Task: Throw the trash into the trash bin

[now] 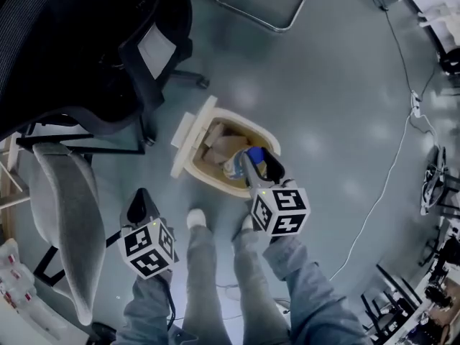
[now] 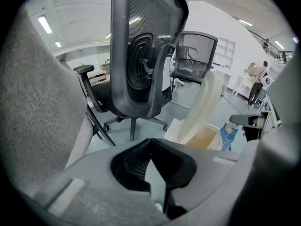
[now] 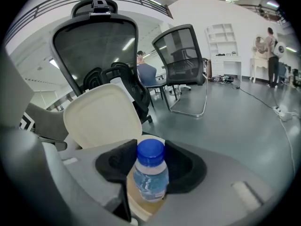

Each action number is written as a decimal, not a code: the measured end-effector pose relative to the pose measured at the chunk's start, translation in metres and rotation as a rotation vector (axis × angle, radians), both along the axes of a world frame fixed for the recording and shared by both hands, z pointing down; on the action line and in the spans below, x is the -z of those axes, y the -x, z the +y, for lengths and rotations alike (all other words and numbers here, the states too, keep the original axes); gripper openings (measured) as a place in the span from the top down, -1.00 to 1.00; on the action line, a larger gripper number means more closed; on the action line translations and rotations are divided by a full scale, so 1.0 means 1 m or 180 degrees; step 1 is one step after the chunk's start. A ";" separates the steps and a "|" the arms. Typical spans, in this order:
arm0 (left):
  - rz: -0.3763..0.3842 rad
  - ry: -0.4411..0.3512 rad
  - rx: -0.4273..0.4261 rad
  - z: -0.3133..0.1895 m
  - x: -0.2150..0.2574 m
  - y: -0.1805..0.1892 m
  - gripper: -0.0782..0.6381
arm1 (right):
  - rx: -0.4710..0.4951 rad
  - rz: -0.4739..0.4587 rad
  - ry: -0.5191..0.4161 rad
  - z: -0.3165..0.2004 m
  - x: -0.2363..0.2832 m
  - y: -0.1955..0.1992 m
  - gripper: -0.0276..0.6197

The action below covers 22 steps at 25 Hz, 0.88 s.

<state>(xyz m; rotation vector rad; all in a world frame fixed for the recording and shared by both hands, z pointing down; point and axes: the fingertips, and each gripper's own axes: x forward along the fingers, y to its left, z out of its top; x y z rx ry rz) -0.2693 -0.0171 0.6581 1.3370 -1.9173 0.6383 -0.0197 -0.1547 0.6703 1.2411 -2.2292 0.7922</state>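
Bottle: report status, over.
Right gripper jaws shut on bottle, above the open trash bin. Left gripper jaws shut, empty. Nothing in the way.

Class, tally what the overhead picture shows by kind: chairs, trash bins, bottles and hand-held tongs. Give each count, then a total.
chairs: 3 (black chair, grey chair, chrome-framed chair)
trash bin: 1
bottle: 1
tongs: 2 (left tongs, right tongs)
Total: 7

The trash bin gapes open from above, its raised lid walling the left side. Office chairs crowd the left; open floor lies right
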 end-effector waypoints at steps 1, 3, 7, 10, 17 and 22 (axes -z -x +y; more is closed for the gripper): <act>-0.0007 0.0011 -0.0010 -0.001 -0.001 0.002 0.75 | -0.0007 0.0021 0.0005 -0.002 -0.005 0.001 0.34; -0.0010 0.0025 -0.0022 -0.004 -0.002 0.003 0.75 | -0.0009 0.0060 0.0006 -0.006 -0.013 0.004 0.34; 0.0020 0.0012 -0.0017 -0.009 -0.003 0.004 0.75 | 0.0022 0.0120 0.0016 -0.014 -0.025 0.010 0.34; 0.0022 0.0017 -0.0025 -0.010 -0.005 0.005 0.75 | 0.0056 0.0162 0.0008 -0.019 -0.032 0.014 0.34; 0.0038 0.0020 0.0023 -0.011 -0.010 0.011 0.75 | 0.0062 0.0080 0.0163 -0.025 -0.045 0.021 0.22; 0.0022 0.0014 0.0016 -0.013 -0.010 0.012 0.75 | 0.0036 0.0129 0.0151 -0.025 -0.041 0.013 0.22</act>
